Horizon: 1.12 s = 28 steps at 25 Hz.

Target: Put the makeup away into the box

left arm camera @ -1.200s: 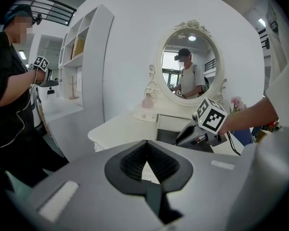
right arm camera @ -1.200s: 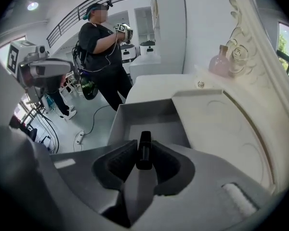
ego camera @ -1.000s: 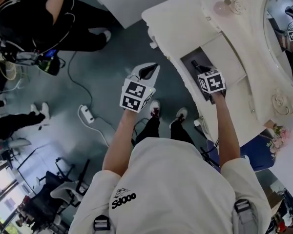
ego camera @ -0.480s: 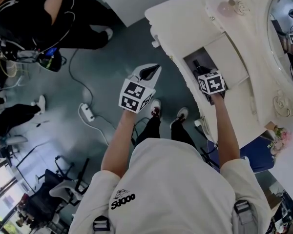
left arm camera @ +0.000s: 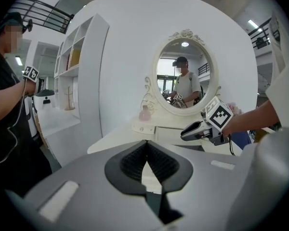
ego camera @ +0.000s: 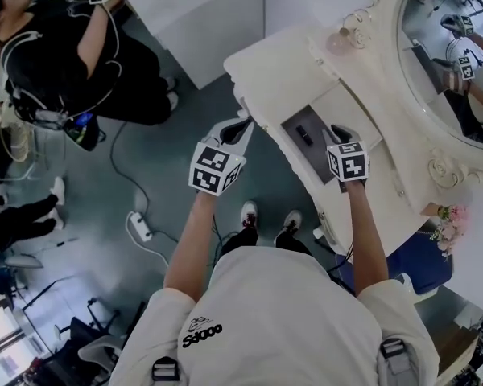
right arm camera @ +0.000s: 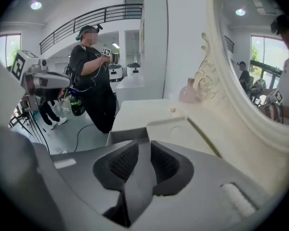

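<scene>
A white vanity table (ego camera: 266, 63) has its drawer (ego camera: 291, 143) pulled open, grey inside. A small dark makeup item (ego camera: 303, 133) lies in it. My right gripper (ego camera: 338, 134) hovers over the drawer's right side, above the item and apart from it. Its jaws are closing with nothing between them, and a gap still shows in the right gripper view (right arm camera: 145, 144). My left gripper (ego camera: 241, 125) hangs in the air just left of the table's front edge, shut and empty; in its own view its pads meet at the tips (left arm camera: 145, 143). The drawer's corner (right arm camera: 127, 133) lies under the right jaws.
A pink bottle (ego camera: 344, 35) stands at the back of the tabletop by the oval mirror (ego camera: 451, 47). A person in black (ego camera: 80, 63) stands at the far left. Cables and a power strip (ego camera: 139, 226) lie on the floor. Flowers (ego camera: 449, 223) sit at the right.
Both grippers have risen. The right one has lifted up out of the drawer, and the small dark item now shows lying in the drawer by itself.
</scene>
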Motion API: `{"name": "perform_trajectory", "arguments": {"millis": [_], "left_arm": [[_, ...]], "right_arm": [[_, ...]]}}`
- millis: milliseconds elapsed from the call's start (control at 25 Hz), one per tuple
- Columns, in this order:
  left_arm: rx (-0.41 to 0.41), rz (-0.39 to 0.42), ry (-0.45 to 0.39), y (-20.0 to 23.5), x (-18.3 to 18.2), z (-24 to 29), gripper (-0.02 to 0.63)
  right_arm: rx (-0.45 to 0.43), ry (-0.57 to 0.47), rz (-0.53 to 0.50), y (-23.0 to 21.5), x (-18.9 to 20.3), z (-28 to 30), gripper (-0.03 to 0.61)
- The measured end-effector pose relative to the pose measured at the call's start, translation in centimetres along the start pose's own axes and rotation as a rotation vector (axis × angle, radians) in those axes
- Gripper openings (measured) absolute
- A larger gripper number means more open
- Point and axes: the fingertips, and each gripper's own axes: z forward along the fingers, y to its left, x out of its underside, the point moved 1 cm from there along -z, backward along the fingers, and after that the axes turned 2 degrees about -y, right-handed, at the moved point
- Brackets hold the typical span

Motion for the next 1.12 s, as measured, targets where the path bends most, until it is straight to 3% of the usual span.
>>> {"name": "perform_trajectory", "arguments": {"millis": [240, 520, 840, 1120], "left_arm": [[0.014, 0.111, -0.088, -1.0, -6.4, 0.3, 0.020], [0.061, 0.265, -0.230, -3.9, -14.1, 0.7, 0.019], [0.117, 0.356, -0.349, -8.2, -20.1, -0.8, 0.020], [0.126, 0.402, -0.399, -10.1, -22.8, -3.2, 0.019]], "right_arm": [[0.104, -0.205, -0.011, -2.9, -5.5, -7.7, 0.003], [0.184, -0.417, -0.056, -4.2, -10.9, -16.4, 0.002], [0.257, -0.550, -0.133, -4.0, -14.6, -23.8, 0.002], [0.251, -0.618, -0.173, -2.0, -16.4, -28.0, 0.002]]}}
